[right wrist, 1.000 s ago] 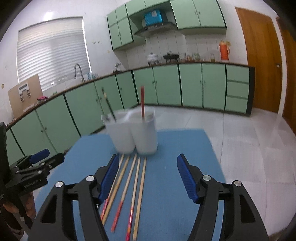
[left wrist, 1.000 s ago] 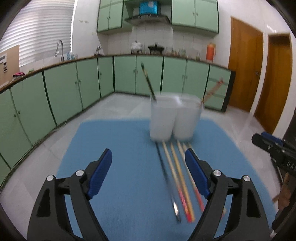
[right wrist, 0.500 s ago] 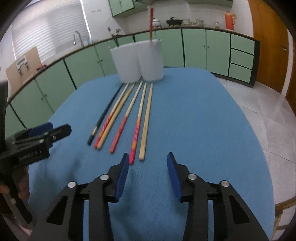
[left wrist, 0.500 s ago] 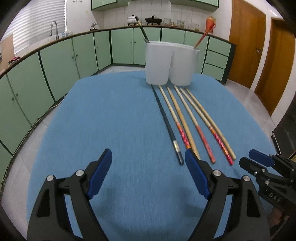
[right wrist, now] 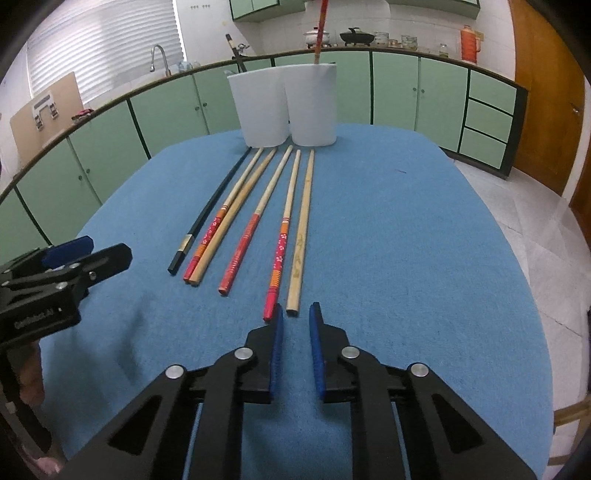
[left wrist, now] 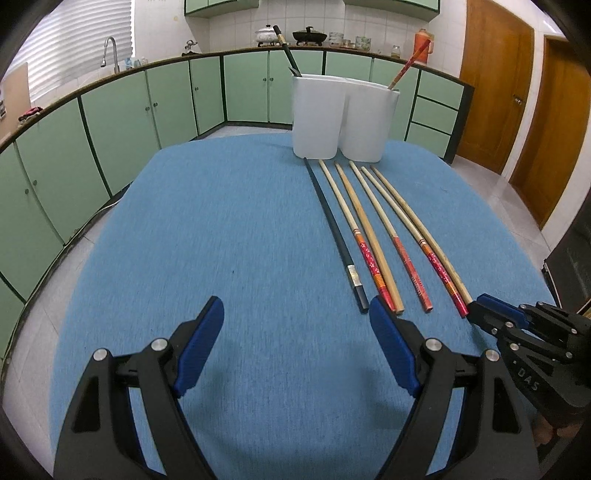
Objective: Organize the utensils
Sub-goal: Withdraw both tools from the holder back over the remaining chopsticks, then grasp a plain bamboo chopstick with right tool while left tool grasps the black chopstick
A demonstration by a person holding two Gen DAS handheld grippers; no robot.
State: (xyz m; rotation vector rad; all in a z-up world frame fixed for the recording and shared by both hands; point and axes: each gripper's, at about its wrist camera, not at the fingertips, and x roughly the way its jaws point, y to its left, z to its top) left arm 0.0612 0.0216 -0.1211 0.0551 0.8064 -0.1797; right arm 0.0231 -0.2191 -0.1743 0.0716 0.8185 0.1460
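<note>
Six chopsticks lie side by side on the blue cloth (right wrist: 406, 240), all pointing away from the claws toward the cups. The plain wooden chopstick (right wrist: 301, 229) is the one closest to the right claw (right wrist: 295, 308). Its near end sits right at the tips of that claw, in line with the small gap between the blue pads. The right claw has just been closing and now has only a thin gap left. The pads do not squeeze the stick yet, so it holds nothing. Just to the left of that stick is a chopstick with a red flowered end (right wrist: 284, 229), and its tip is right beside the claw's left pad. Farther left are three more sticks, and then the black chopstick (right wrist: 207, 214) last in the row. The left claw (left wrist: 295, 314) is wide open and empty, with bare cloth between its pads. The near ends of the black stick and its neighbours lie just ahead of its right pad. Far ahead of both claws stand two white cups (right wrist: 258, 107) touching each other. A dark stick (right wrist: 234, 51) leans out of the left cup and a red stick (right wrist: 321, 26) stands in the right cup. Green cabinets (left wrist: 110, 122) run along the wall behind.
</note>
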